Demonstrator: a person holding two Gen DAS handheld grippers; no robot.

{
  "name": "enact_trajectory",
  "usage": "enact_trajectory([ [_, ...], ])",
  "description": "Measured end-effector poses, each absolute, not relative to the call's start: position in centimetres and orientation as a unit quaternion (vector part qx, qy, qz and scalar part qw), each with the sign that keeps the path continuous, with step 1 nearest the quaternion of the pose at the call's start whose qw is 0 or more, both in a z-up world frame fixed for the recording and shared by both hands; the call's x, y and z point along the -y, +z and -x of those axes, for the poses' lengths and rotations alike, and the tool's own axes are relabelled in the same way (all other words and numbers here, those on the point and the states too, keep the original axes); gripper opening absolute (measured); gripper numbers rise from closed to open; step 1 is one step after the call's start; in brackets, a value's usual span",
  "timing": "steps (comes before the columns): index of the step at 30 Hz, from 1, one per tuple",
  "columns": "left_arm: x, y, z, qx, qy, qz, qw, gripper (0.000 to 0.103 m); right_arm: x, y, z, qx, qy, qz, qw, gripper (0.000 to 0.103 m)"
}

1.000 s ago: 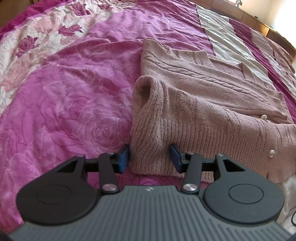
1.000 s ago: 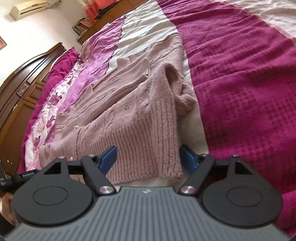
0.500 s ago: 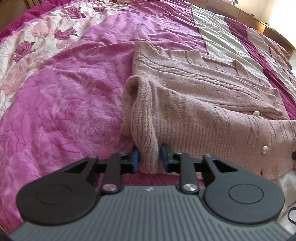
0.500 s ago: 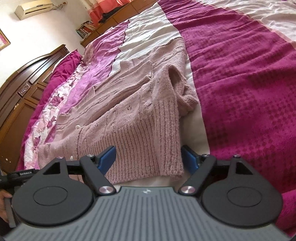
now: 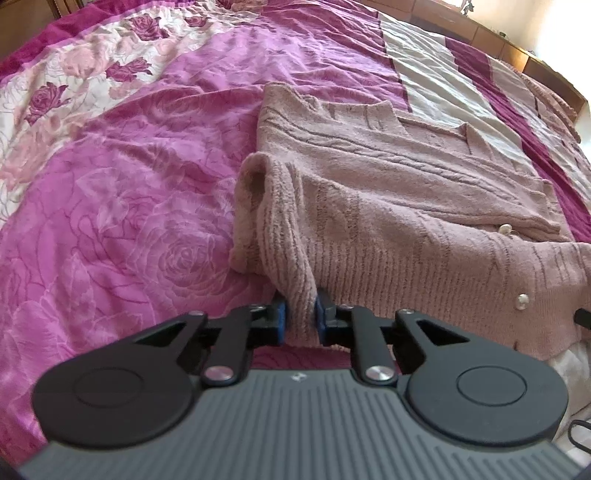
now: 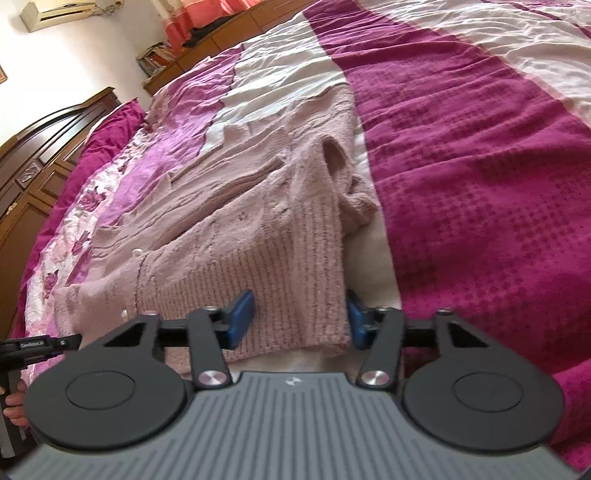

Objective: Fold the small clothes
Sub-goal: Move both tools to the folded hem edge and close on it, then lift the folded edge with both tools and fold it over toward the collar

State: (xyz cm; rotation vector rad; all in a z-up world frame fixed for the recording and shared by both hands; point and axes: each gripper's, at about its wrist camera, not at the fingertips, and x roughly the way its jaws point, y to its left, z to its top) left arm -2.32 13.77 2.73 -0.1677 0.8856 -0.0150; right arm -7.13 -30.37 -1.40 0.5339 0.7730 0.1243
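A home bedroom is indicated: a wide bed is covered by a floral pink bedspread [image 5: 122, 192], and a carved wooden headboard [image 6: 48, 147], wall-mounted air conditioner [image 6: 59, 13] and curtains [image 6: 218, 14] are seen.

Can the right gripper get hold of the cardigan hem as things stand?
Probably yes. The right gripper already straddles the cardigan hem corner; its jaws have just been closing, with knit between them and nothing in the way. The left gripper already pinches its own corner.

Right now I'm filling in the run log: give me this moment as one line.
left hand-held gripper: shut on cardigan hem corner | right hand-held gripper: closing, hem between pads, not pinched | cardigan: flat on bedspread
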Motion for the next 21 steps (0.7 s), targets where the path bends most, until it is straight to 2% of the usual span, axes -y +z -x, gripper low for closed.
enact_trajectory([
  [2, -13.7, 3.0, 2.4, -0.426, -0.012, 0.083, 0.901, 0.016, 30.7, -1.4, 7.2, -0.374, 0.053, -0.262, 0.888, 0.035],
  [5, -13.5, 3.1, 2.5, -0.425, -0.019, 0.085, 0.901, 0.016, 31.4, -1.5, 7.4, -0.375, 0.051, -0.287, 0.880, 0.021],
  [7, -13.4, 3.0, 2.4, -0.426, -0.019, 0.085, 0.900, 0.016, 31.6, -1.6, 7.5, -0.375, 0.059, -0.300, 0.875, 0.017],
  [21, -14.0, 5.5, 3.0, -0.382, -0.028, 0.139, 0.913, 0.013, 31.6, 0.1, 7.3, -0.335, 0.105, -0.353, 0.867, 0.011],
])
